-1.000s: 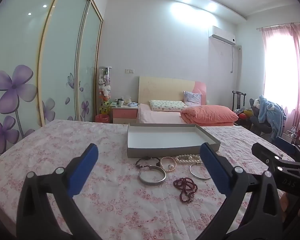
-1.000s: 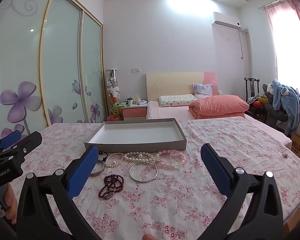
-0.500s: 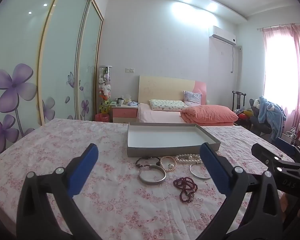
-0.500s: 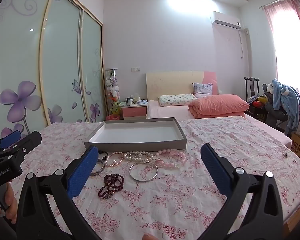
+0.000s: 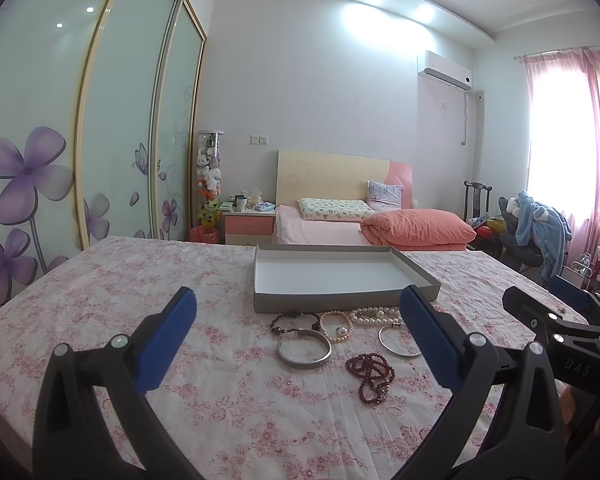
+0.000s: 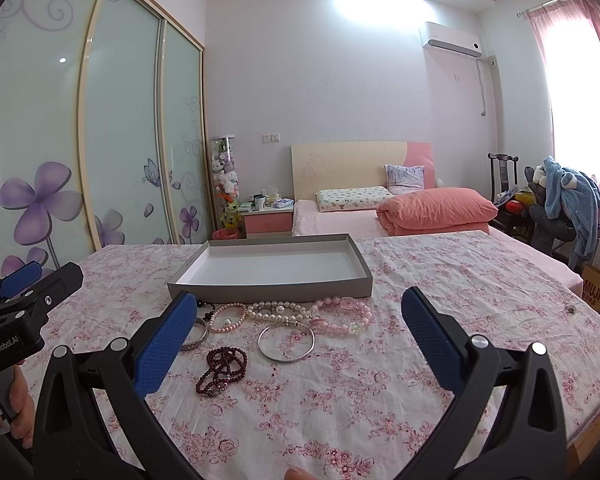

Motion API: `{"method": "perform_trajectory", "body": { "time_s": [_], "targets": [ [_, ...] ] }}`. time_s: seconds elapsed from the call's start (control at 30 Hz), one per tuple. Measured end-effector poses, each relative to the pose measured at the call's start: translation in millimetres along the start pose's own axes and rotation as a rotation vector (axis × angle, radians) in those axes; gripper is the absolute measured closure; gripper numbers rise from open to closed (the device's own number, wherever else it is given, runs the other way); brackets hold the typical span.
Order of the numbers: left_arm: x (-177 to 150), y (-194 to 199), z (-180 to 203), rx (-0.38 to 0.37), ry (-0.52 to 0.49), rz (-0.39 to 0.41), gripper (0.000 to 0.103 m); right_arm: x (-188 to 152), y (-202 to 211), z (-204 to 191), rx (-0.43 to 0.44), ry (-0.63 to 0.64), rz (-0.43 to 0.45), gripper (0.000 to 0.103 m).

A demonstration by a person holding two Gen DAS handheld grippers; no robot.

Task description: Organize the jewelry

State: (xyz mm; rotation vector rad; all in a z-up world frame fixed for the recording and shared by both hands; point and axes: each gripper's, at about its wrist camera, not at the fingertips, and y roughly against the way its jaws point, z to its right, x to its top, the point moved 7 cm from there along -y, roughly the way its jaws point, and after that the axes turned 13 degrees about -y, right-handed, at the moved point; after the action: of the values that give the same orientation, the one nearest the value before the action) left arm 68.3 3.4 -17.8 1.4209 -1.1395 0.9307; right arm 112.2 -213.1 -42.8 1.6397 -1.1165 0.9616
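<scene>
On inspection I found both tools idle above the flowered cloth (image 6: 440, 280). My left gripper (image 5: 300, 340) had its jaws spread wide and held nothing; my right gripper (image 6: 300, 332) stood equally wide and equally empty. The grey tray (image 6: 272, 280) sat beyond the jewelry with nothing in it, so I judged the sorting had not begun.

The pieces lay bunched just in front of the tray's near wall. The dark red bead strand (image 6: 222, 370) lay nearest me, apart from the rest. The thin silver bangle (image 6: 286, 343) lay beside it. The wide silver cuff (image 5: 304, 354) sat to the left. The white pearl strand (image 6: 274, 312) and the pink bead necklace (image 6: 340, 316) touched or overlapped, with a small pearl bracelet (image 6: 228, 318) and a dark cord bracelet (image 5: 294, 322) close by.

Risks I noted:
- Closing on the pearls could have dragged the pink necklace along, since the two appeared tangled.
- A flat bangle offered little to pinch; the pads could have caught cloth instead and bunched it.
- Loose strands could have slipped from a partial hold or draped over the tray wall.
- Both tools converging on one cluster risked collision.
</scene>
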Motion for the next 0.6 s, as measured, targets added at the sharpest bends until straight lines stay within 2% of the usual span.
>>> {"method": "perform_trajectory", "body": {
  "time_s": [0.6],
  "targets": [
    [0.0,-0.2,-0.4,-0.001,0.0,-0.001,0.004,0.1,-4.6,0.6,-0.001,0.0,-0.007,0.002]
  ]
}}
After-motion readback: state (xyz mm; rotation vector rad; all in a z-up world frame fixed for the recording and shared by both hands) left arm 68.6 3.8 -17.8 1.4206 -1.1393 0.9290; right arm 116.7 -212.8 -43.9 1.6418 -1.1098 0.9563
